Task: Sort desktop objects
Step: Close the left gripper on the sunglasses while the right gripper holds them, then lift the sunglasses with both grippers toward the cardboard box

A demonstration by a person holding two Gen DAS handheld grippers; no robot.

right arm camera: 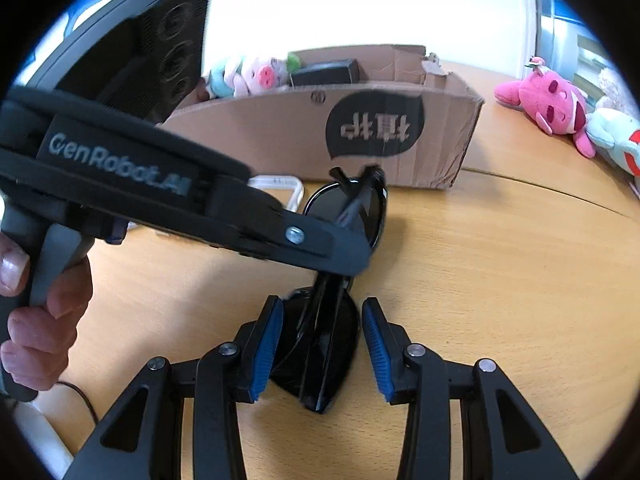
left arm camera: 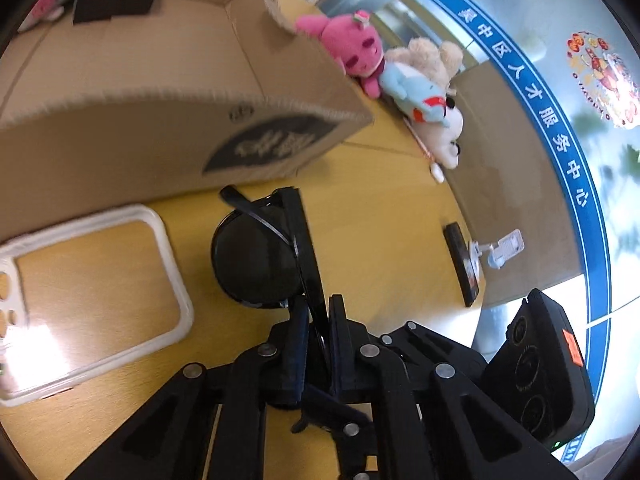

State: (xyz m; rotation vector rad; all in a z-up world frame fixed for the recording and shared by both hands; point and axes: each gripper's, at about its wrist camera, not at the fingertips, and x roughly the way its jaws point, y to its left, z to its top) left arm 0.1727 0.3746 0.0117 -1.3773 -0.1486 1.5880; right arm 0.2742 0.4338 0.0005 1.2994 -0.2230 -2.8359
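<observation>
My left gripper (left arm camera: 319,312) is shut on the black sunglasses (left arm camera: 260,256) at the frame between the lenses and holds them above the wooden table. In the right wrist view the left gripper (right arm camera: 352,264) reaches in from the left, and the sunglasses (right arm camera: 324,360) hang between the blue pads (right arm camera: 266,344) of my right gripper (right arm camera: 322,346), which is open with its jaws on either side of the lower lens, not touching it. The open cardboard box (left arm camera: 168,120) stands just behind; it also shows in the right wrist view (right arm camera: 280,136).
A white phone case (left arm camera: 92,292) lies left of the sunglasses. Pink (left arm camera: 352,46) and pale (left arm camera: 424,88) plush toys lie behind the box's right end. A black slab (left arm camera: 462,264) and a small white stand (left arm camera: 500,248) sit near the table's right edge. Plush toys (right arm camera: 248,74) and a dark box lie inside the carton.
</observation>
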